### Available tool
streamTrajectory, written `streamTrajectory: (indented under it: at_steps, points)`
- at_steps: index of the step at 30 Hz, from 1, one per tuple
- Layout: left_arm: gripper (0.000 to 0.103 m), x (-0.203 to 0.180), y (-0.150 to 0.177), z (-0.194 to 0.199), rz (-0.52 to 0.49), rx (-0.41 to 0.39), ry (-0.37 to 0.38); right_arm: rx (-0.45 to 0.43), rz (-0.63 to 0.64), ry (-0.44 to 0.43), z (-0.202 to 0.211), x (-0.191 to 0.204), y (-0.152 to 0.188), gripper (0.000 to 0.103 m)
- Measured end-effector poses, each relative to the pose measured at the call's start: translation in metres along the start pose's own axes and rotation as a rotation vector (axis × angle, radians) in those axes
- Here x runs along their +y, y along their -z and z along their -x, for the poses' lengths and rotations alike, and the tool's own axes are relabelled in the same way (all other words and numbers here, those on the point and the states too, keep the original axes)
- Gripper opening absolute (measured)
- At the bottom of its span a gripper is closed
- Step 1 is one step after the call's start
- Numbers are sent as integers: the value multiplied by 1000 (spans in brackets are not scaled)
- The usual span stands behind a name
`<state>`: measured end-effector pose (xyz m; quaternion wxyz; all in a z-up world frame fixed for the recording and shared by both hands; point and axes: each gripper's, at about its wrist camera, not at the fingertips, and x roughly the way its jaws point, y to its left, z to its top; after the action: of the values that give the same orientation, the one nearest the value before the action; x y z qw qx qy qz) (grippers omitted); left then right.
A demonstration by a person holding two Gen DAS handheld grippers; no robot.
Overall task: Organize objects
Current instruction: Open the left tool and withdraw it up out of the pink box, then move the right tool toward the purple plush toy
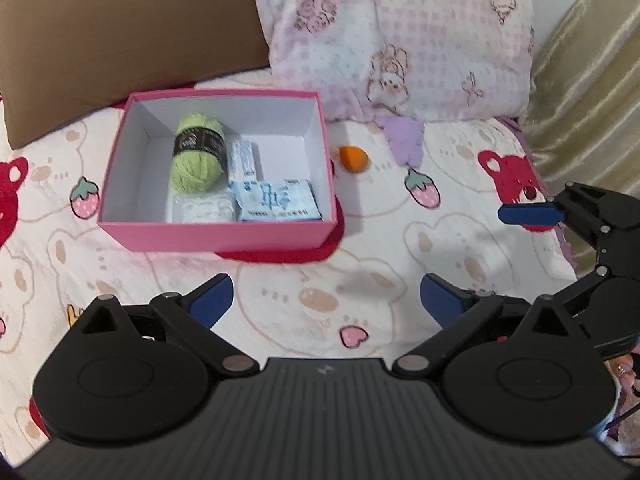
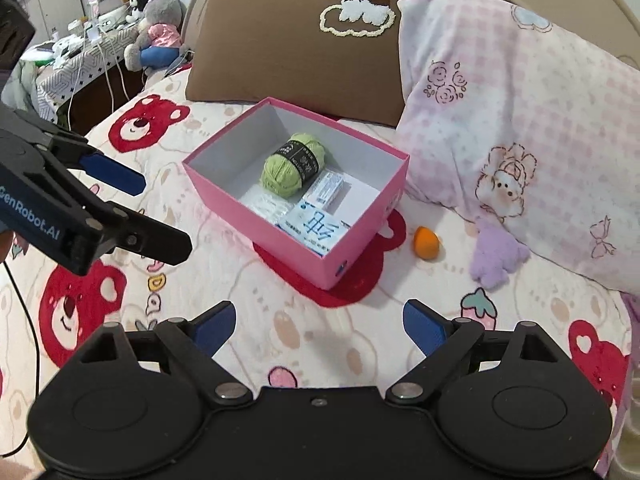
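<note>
A pink box (image 1: pixel 216 236) with a white inside sits on the bear-print bedspread. It holds a green yarn ball (image 1: pixel 196 158), a small white carton (image 1: pixel 242 158), a blue-and-white tissue packet (image 1: pixel 278 200) and a clear bag of white bits (image 1: pixel 204 208). An orange egg-shaped sponge (image 1: pixel 354 158) and a purple plush piece (image 1: pixel 404 140) lie right of the box. My left gripper (image 1: pixel 326 300) hangs open and empty in front of the box. My right gripper (image 2: pixel 320 322) is open too, nothing between its blue pads, with the box (image 2: pixel 248 222) ahead and the sponge (image 2: pixel 426 242) to its right.
A brown pillow (image 2: pixel 288 52) and a pink checked pillow (image 2: pixel 520 120) lie behind the box. The left gripper (image 2: pixel 164 216) shows at the left of the right wrist view. A cluttered side table with plush toys (image 2: pixel 156 28) stands beyond the bed's left edge.
</note>
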<state>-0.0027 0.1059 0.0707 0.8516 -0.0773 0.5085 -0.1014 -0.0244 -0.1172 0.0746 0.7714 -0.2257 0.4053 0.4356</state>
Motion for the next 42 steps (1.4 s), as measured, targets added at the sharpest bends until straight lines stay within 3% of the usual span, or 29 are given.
streamTrajectory:
  at_steps: [9,17,23,27,33,38,42]
  points:
    - [102,-22,8,-20,4,97,46,-4,8,-20,15,-9,30,94]
    - [102,-42,12,-48,-34,161,23,34,10,-23,7,-24,54,96]
    - [102,-60,11,-59,-90,151,26,19,-55,-10,-7,-49,68,96]
    - [102,-74,6,-67,-185,117,-21,-53,-113,-51,-11,-68,75,96]
    - [102,-81,-12,-83,-196,70,-72,-172,-183,-98,-12,-94,85,96]
    - [102,-85,-31,-104,-134,41,-25,-247,-247,-26,-24,-120,86,96]
    - [102,-83,-47,-127,-73,82,40,-295,-311,56,-29,-136,85,96]
